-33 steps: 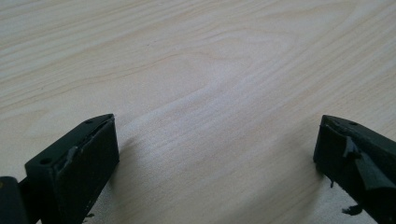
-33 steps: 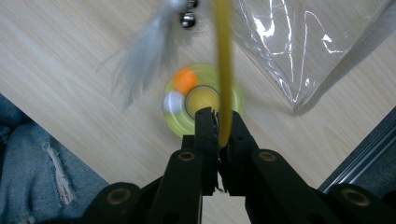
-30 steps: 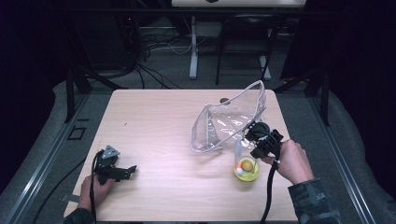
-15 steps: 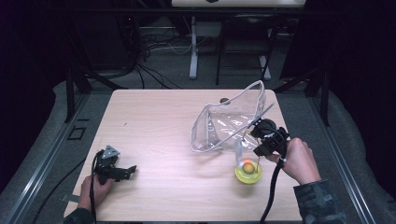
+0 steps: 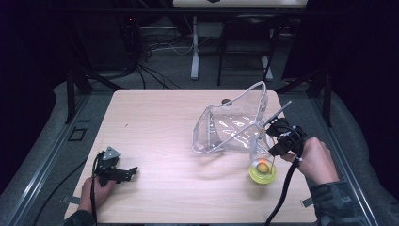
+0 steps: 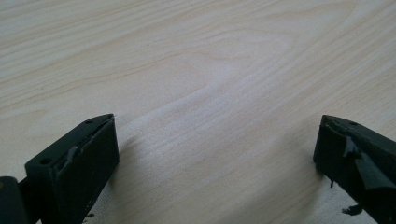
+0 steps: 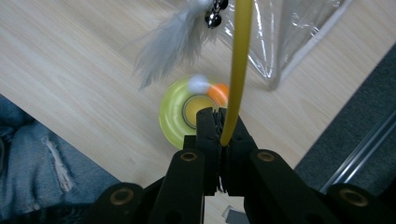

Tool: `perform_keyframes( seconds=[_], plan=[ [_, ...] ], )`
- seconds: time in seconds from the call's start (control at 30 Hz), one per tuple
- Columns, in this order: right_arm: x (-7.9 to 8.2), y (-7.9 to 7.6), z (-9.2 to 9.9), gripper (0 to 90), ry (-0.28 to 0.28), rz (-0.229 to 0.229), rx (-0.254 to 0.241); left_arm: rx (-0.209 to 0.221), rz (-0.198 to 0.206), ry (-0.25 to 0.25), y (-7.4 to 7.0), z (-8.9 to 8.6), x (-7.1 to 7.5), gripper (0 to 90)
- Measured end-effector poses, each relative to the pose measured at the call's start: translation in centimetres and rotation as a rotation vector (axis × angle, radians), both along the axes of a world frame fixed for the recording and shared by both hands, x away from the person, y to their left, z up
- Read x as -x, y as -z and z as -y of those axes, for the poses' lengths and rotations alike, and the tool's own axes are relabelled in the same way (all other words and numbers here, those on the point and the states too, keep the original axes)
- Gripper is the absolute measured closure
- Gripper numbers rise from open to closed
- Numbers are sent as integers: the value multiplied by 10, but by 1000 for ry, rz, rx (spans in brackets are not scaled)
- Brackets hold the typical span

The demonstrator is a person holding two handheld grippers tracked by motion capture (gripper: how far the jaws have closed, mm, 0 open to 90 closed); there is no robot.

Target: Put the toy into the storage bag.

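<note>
A yellow-green round toy base (image 5: 262,172) stands on the table near its right front, with an orange ball (image 7: 217,93) and a white ball (image 7: 198,84) on it. A thin yellow rod (image 7: 238,65) rises from beside the base. My right gripper (image 7: 218,114) is shut on this rod, just above the base (image 7: 173,116). A grey feather (image 7: 173,39) and a small bell (image 7: 214,18) hang at the rod's far end. In the high view the right gripper (image 5: 275,147) sits beside a clear plastic bag (image 5: 230,127). My left gripper (image 5: 131,172) rests open on the table at front left, with nothing between its fingers (image 6: 74,163).
The clear bag (image 7: 299,32) stands open and crumpled behind the toy. The table's right edge (image 5: 301,155) runs close to the right hand, with grey floor beyond it. A person's jeans (image 7: 32,154) lie past the table's front edge.
The right hand, with the rod in its gripper, has shifted a little to the right, and the toy base has moved right with it. The left gripper has stayed put.
</note>
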State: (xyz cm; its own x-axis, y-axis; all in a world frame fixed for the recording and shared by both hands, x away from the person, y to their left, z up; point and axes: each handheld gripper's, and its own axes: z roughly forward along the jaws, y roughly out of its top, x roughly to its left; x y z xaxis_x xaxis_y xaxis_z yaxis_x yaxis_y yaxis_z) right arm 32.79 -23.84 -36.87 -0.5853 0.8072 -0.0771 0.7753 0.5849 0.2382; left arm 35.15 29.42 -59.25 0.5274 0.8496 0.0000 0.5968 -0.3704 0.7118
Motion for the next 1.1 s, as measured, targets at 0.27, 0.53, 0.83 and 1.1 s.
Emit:
perform_keyframes(
  seconds=[0.27,0.53,0.83,1.1],
  plan=[
    [0,-11,25,875,50,10,4,-1,0,0,0,0,0,2],
    [-2,-10,48,876,100,6,6,0,1,1,0,0,0,2],
    [-7,-14,62,876,130,-3,29,-1,1,-1,0,0,0,2],
    [-17,-27,71,876,165,2,49,0,0,0,0,0,0,2]
  ],
)
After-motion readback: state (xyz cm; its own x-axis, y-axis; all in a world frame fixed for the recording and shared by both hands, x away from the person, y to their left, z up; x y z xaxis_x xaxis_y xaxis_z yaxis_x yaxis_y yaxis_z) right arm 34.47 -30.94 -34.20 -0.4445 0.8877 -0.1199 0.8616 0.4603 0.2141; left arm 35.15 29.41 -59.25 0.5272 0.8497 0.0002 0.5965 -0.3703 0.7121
